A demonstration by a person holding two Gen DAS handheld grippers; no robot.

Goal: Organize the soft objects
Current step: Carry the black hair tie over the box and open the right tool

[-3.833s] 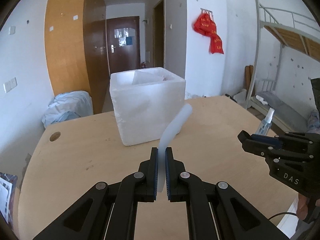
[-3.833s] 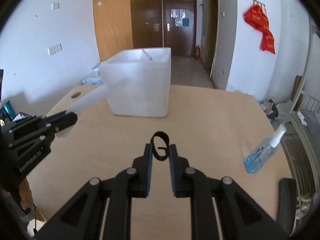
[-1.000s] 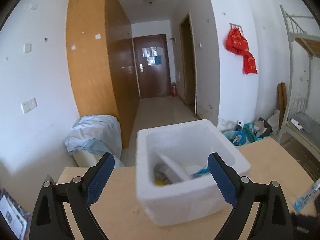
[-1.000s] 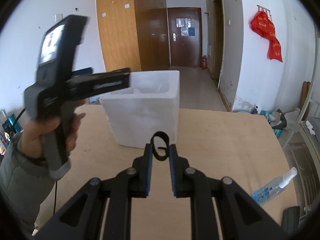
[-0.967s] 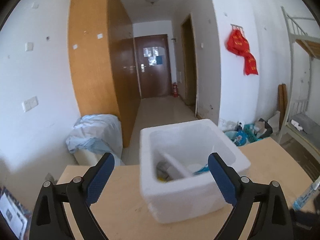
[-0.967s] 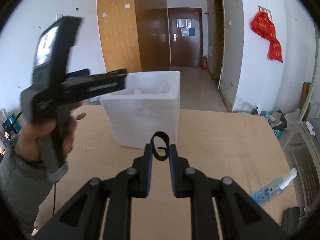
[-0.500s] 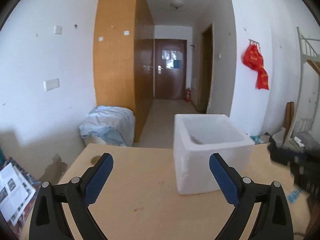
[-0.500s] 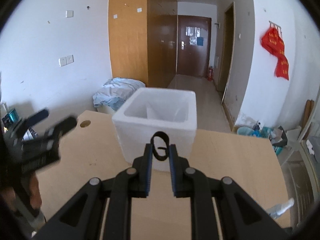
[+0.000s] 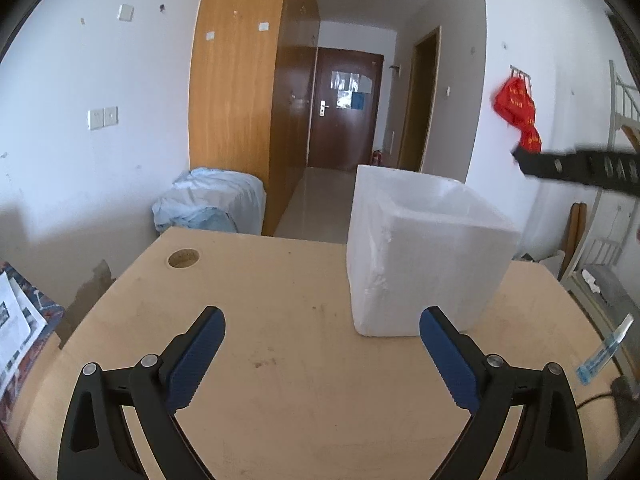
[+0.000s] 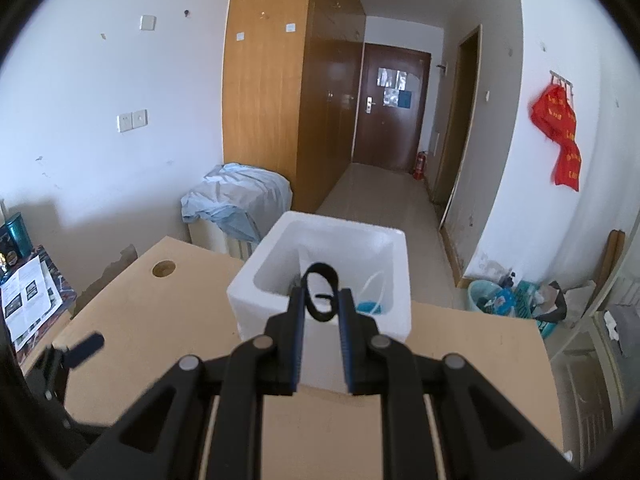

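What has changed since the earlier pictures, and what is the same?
The left gripper let go of the white foam strip, opened its jaws wide and drew back from the white foam box. The right gripper rose to above the box's opening. It still clamps the black elastic loop; the box has not moved on the wooden table.

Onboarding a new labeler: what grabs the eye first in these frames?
The white foam box on the wooden table, open-topped with odds and ends inside. Right tool hangs over it, shut on a black loop. Left tool gapes wide, empty.
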